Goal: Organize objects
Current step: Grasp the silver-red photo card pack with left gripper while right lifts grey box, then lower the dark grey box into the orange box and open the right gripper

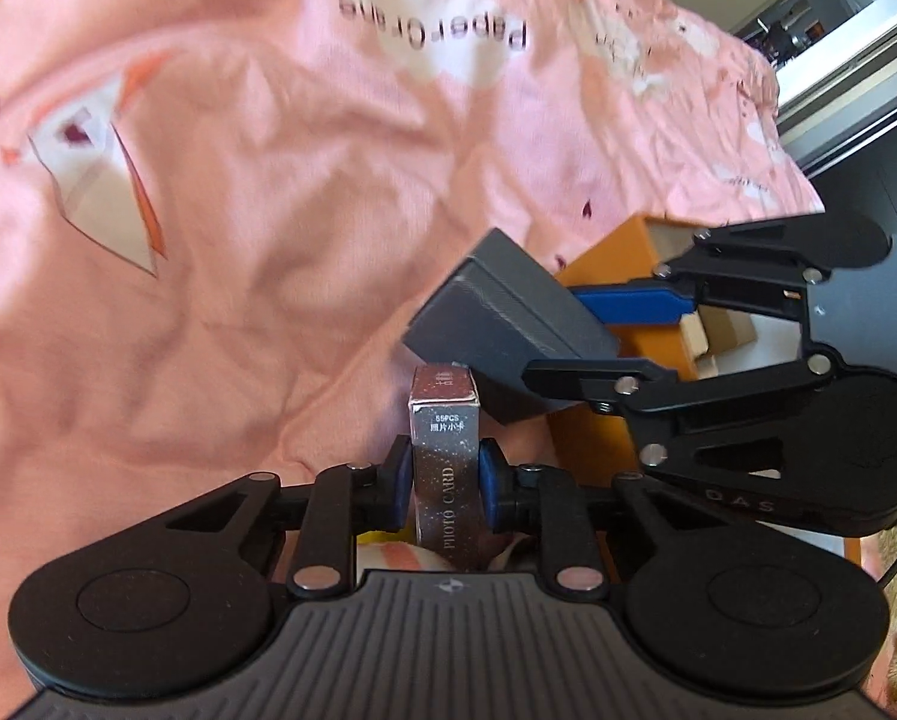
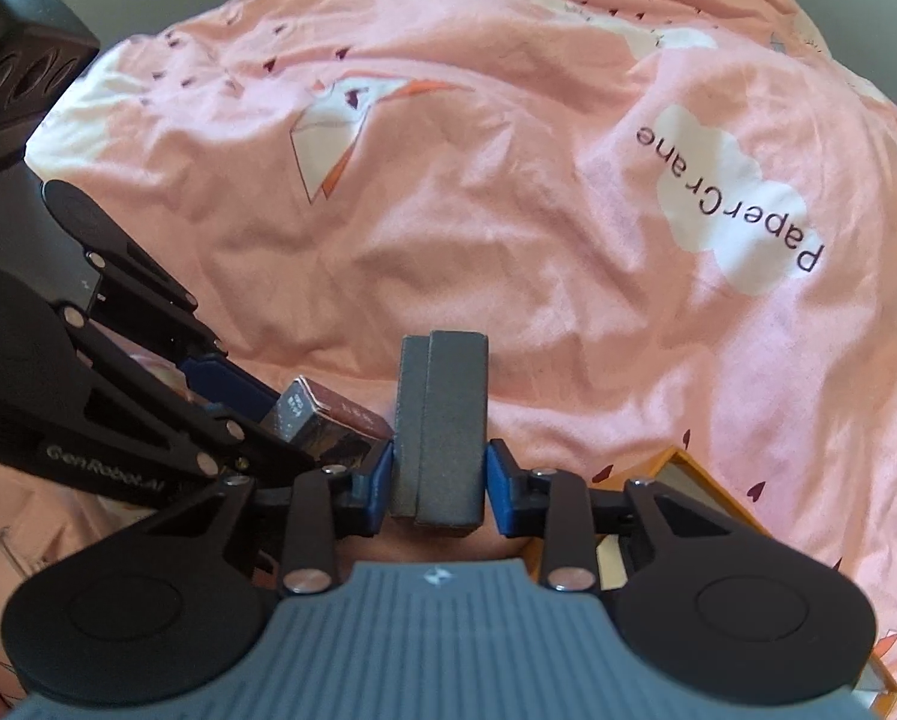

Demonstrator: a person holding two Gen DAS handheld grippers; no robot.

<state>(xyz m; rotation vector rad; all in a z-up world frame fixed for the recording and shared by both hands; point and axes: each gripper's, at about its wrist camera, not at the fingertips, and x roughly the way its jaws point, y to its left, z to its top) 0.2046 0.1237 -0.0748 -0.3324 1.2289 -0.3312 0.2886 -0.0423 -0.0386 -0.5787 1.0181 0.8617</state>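
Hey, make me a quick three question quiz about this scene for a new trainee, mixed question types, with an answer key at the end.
1. True or false: the left gripper grips the photo card box.
2. What does the right gripper hold? A) a mug B) the grey box C) nothing
3. Fill in: the printed words on the pink bedsheet read Paper ____.

Key: 1 true; 2 B; 3 Crane.
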